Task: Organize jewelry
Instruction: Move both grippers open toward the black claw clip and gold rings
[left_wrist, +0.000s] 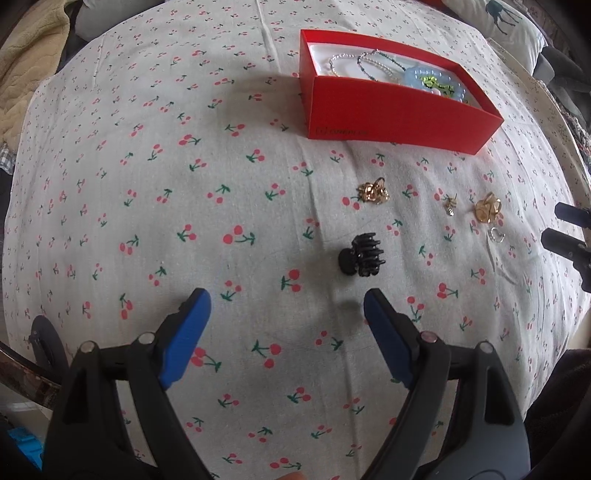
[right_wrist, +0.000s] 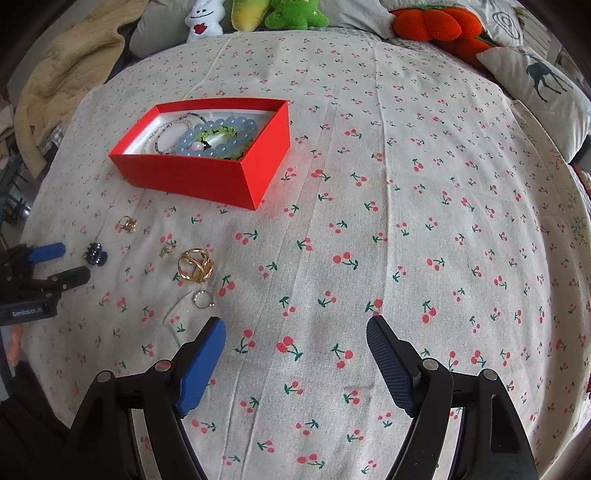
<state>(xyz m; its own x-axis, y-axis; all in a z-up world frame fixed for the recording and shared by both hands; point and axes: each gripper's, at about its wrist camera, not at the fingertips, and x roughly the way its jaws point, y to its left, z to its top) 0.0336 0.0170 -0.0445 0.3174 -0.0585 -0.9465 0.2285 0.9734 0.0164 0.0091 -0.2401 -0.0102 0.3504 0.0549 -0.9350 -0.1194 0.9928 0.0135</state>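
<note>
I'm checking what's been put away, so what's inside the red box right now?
The red box holds a pale blue bead bracelet, a green beaded piece and thin bead strands. Anything beneath them is hidden.

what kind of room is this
Probably a bedroom: the jewelry lies on a bed under a cherry-print sheet, with plush toys and a deer-print pillow along its far edge.

One red box sits at eleven o'clock, holding several bracelets, the exact number unclear. On the cloth lie one black clip, two gold ornaments, one small charm and one silver ring.
</note>
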